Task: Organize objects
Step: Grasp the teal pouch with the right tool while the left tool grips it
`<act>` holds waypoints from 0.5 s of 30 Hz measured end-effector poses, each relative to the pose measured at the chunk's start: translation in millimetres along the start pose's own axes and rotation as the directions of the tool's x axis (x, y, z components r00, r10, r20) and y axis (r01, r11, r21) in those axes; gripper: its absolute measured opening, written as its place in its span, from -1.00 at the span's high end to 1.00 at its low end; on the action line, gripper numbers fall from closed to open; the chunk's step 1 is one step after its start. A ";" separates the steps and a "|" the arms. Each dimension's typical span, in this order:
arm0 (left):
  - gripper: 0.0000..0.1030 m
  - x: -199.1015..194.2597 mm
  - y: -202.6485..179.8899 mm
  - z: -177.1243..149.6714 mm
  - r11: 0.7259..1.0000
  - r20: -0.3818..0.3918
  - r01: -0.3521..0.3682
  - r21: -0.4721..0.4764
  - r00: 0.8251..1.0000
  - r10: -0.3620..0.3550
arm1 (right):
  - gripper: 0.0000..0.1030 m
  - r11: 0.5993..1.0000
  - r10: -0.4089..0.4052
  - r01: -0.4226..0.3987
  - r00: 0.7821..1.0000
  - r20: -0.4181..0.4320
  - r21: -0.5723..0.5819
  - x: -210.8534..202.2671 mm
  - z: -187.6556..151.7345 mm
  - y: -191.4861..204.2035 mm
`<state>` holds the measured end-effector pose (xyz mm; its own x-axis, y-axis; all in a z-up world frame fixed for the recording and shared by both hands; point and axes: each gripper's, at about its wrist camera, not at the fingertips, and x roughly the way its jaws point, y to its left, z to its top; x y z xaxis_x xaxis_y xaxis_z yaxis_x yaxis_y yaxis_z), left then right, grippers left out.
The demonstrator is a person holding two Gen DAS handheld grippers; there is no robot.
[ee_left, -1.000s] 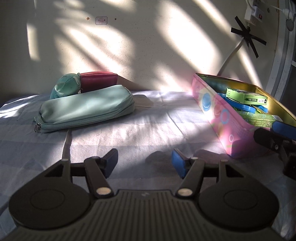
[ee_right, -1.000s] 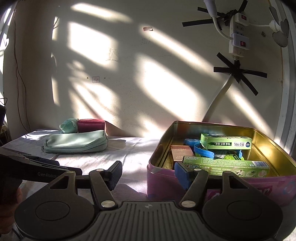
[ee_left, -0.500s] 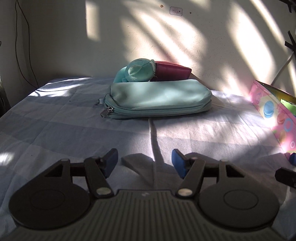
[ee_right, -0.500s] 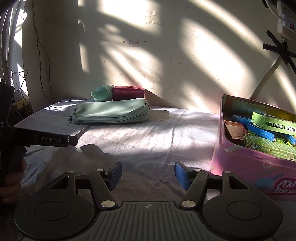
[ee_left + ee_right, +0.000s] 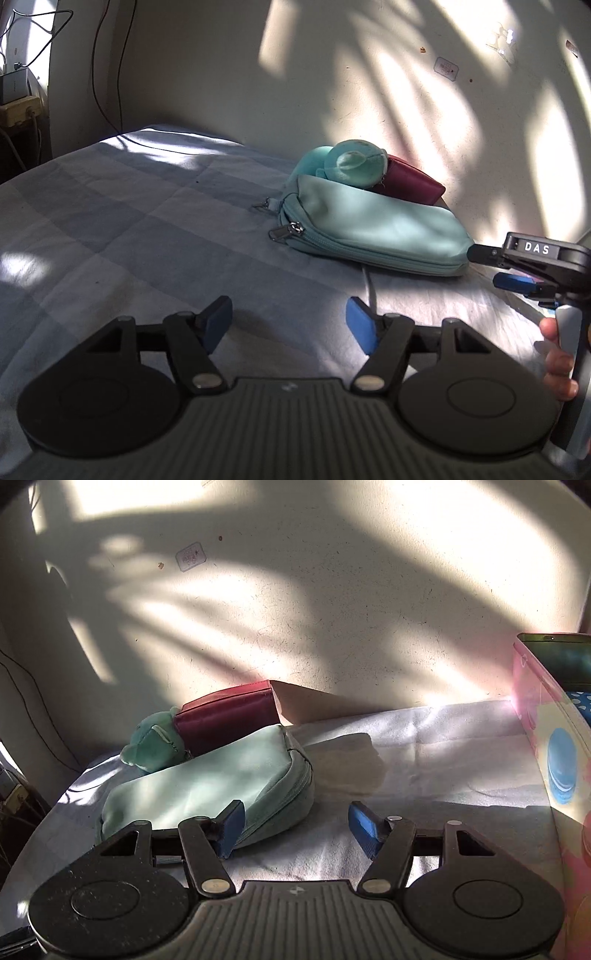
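Both tongs wide, empty: left tongs over cloth, right tongs nr mint pouch

Patchy sunlight, deep shadows, fisheye warp.

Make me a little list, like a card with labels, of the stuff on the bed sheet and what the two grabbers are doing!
surface: checked bed sheet
big pouch: light green, zipped, lying flat
plush toy: teal, behind the pouch, next to the red pouch
red pouch: behind the big pouch, near the wall
tin: pink, at the right edge
left gripper: open, empty, above the sheet
right gripper: open, empty, near the big pouch's end
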<state>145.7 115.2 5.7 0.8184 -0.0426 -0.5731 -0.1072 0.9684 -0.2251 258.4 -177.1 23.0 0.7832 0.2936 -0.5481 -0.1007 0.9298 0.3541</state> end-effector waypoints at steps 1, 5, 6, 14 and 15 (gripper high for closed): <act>-0.36 0.9 0.3 0.7 1.000 -0.001 0.002 -0.001 1.000 -0.002 | -0.16 1.000 0.011 -0.010 1.000 -0.011 0.029 12.3 6.0 -2.2; -0.37 4.8 0.7 3.4 1.000 -0.004 -0.003 0.000 1.000 0.003 | -0.17 0.997 0.037 -0.035 0.999 -0.029 0.073 43.8 16.6 -4.0; -0.37 5.3 1.0 3.8 1.000 -0.003 -0.005 -0.001 1.000 0.005 | -0.11 0.998 0.033 -0.032 0.999 -0.033 0.049 47.4 18.2 -0.9; -0.37 2.1 18.3 8.8 0.989 0.035 -0.117 -0.088 0.992 0.121 | 0.47 0.999 0.034 -0.033 0.998 -0.044 0.009 6.1 4.3 16.8; -0.37 1.0 21.3 9.6 0.987 0.040 -0.125 -0.102 0.991 0.130 | 0.49 0.999 0.042 -0.042 0.998 -0.044 0.000 -5.5 -1.2 14.9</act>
<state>149.7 138.1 7.9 0.8197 0.0932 -0.5652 -0.2654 0.9361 -0.2306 251.8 -164.5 30.3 0.7508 0.3414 -0.5655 -0.1334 0.9168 0.3764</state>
